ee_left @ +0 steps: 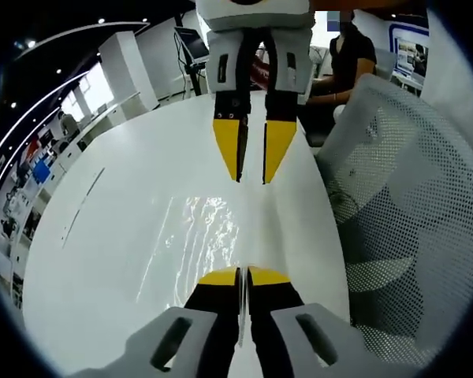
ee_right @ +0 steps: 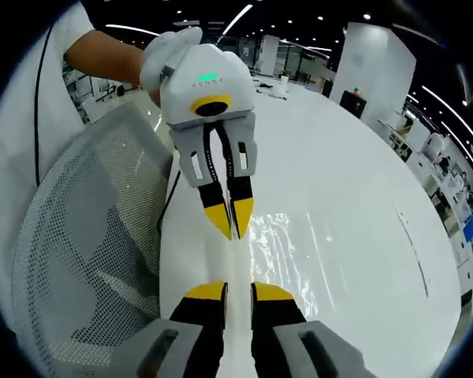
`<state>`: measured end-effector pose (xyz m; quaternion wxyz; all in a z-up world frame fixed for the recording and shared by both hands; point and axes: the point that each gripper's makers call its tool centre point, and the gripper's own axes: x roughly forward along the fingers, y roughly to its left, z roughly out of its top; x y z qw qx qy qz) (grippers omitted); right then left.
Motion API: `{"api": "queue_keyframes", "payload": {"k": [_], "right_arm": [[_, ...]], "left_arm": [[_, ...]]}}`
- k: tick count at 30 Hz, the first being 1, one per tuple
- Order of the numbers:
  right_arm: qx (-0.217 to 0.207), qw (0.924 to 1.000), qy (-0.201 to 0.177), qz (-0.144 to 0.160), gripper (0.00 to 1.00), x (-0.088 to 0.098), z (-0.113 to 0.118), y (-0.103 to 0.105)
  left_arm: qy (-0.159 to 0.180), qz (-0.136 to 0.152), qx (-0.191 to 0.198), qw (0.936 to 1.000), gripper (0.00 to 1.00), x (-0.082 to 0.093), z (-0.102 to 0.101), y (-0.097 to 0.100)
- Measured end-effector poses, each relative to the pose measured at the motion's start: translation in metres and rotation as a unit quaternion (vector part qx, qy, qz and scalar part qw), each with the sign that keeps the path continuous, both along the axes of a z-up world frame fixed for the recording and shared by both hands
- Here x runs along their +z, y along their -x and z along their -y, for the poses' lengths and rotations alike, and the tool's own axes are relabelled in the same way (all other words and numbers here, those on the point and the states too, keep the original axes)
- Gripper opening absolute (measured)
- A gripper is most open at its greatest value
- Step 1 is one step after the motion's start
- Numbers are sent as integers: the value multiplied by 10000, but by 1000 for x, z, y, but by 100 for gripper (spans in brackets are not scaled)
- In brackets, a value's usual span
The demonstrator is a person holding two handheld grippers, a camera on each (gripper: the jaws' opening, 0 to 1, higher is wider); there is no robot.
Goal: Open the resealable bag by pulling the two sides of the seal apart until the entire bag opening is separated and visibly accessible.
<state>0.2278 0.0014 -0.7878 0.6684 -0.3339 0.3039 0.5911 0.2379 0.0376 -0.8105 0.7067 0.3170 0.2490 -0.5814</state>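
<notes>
Left gripper: jaws pressed together, apparently pinching one edge of the clear bag. Right gripper: jaws slightly parted at the opposite edge; cannot tell whether it holds film. Bag lies flat on the white table between the two grippers, its glossy film wrinkled. Judgement: very light, limp, slippery; best hold is on the lips just beside the seal, one side each. Mesh chair beside table. No legible writing or brand on the bag.
</notes>
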Motion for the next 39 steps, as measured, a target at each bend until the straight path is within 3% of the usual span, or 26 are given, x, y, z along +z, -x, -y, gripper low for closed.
{"api": "queue_keyframes", "payload": {"k": [7, 18, 21, 23, 26, 30, 33, 39], "right_arm": [[-289, 9991, -305, -57, 6, 5, -12, -12], [-206, 9992, -95, -328, 5, -18, -15, -5], [-244, 9988, -83, -405, 5, -22, -16, -7], [-265, 9985, -49, -485, 5, -26, -17, -7], [-353, 9964, 34, -773, 0, -32, -18, -2], [-342, 9959, 10, -840, 0, -35, -21, 3], [-309, 9952, -19, -926, 0, -36, -24, 6], [-394, 9935, -13, -1069, 3, -42, -28, 7]], "left_arm": [[-70, 59, -96, 9999, 0, -1, -2, 5], [-84, 36, -107, 9999, 0, -3, -4, 5], [-6, 137, -209, 9997, 0, 1, -2, 6], [168, 152, -520, 9984, 0, 5, 4, 14], [27, 264, -563, 9981, 0, 3, 1, 13], [122, 272, -544, 9981, 0, 7, 0, 10], [174, 368, -843, 9956, 0, 9, 2, 15], [246, 404, -887, 9949, 0, 9, 4, 14]]}}
